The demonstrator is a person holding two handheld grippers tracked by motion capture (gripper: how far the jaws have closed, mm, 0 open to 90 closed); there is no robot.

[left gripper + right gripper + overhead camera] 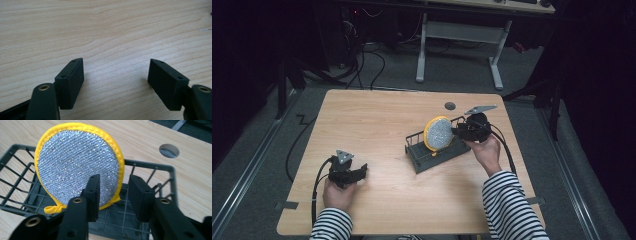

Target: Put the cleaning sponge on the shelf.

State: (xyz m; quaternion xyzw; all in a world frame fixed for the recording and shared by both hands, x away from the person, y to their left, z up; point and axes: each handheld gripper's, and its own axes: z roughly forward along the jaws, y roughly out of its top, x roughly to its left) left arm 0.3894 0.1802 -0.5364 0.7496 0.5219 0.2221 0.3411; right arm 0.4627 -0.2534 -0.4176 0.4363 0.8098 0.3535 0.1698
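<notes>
Setting: a lab or recording room, not a home.

- Work surface: one light wood-grain table point(377, 125), bare laminate with a round cable port point(450, 105) near its far edge (office-desk fitting).
- Floor: grey carpet, with metal rails point(247, 165) running along the table's sides.
- Cabling: loose black cables point(372, 67) trail across the carpet toward dark equipment at the back left.
- Second desk: white metal legs point(459, 50) under a pale top at the far side.
- Lighting: a pool of light on the table, the room's edges nearly black (staged for cameras).
- Tape tabs point(287, 205) mark the near table edge.
</notes>
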